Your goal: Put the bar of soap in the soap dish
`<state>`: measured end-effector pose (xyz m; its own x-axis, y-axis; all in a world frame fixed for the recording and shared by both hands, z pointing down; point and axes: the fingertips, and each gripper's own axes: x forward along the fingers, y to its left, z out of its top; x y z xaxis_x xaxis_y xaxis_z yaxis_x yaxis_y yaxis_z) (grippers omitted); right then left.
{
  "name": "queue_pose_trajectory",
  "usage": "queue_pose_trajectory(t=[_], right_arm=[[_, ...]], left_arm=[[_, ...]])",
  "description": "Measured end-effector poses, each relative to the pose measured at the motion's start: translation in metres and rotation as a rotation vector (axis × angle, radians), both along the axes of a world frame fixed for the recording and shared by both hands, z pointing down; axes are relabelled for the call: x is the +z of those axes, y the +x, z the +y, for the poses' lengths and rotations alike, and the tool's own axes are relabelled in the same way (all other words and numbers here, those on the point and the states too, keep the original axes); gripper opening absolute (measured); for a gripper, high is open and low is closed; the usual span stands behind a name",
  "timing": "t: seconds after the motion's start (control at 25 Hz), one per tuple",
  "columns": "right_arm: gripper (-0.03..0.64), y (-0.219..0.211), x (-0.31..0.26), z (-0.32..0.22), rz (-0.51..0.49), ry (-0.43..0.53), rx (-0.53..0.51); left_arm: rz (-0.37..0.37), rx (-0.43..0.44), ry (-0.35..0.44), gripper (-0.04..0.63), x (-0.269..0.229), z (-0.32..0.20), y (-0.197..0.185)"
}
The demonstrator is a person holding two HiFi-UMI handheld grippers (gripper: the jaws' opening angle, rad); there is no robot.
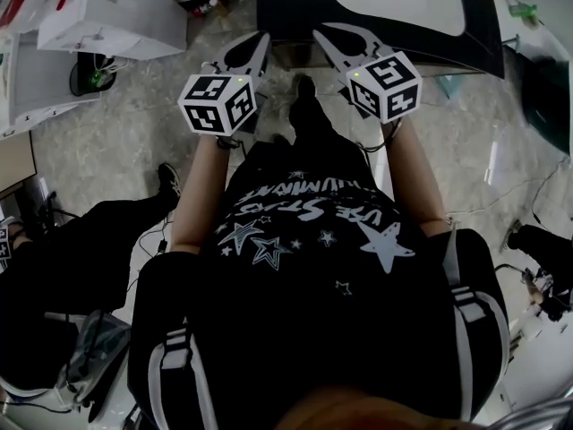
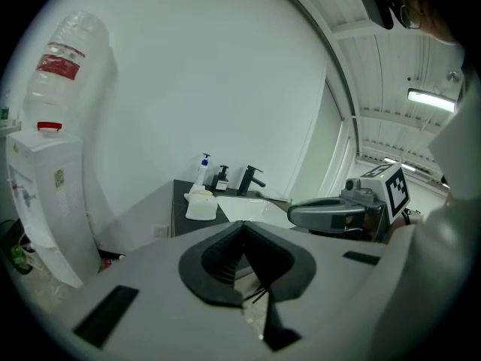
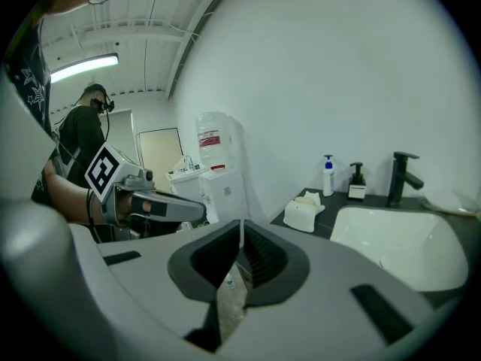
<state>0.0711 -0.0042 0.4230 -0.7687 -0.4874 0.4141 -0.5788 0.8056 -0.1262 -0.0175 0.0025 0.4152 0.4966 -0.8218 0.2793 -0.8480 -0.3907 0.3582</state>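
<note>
Left gripper (image 2: 242, 228) and right gripper (image 3: 240, 224) are sitting pressed together, empty; I'm heading for the counter (image 3: 342, 201), next spreading one for that cream bar (image 3: 307, 198).

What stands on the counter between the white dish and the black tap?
Two pump bottles: a white bottle with a blue top nearer the white dish, then a dark bottle nearer the black tap. The right gripper view shows this.
</note>
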Motion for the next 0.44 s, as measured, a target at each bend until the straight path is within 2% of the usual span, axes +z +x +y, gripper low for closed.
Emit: queue_pose_trajectory(t=[0.28, 0.44], right_arm=[[0.009, 0.006, 0.006, 0.034, 0.001, 0.0, 0.076], [0.009, 0.037, 0.005, 0.058, -0.02, -0.022, 0.114]], left_arm=[[0.011, 0.024, 0.01, 0.012, 0.004, 0.035, -0.005], [0.01, 0.029, 0.019, 0.011, -0.002, 0.059, 0.018]])
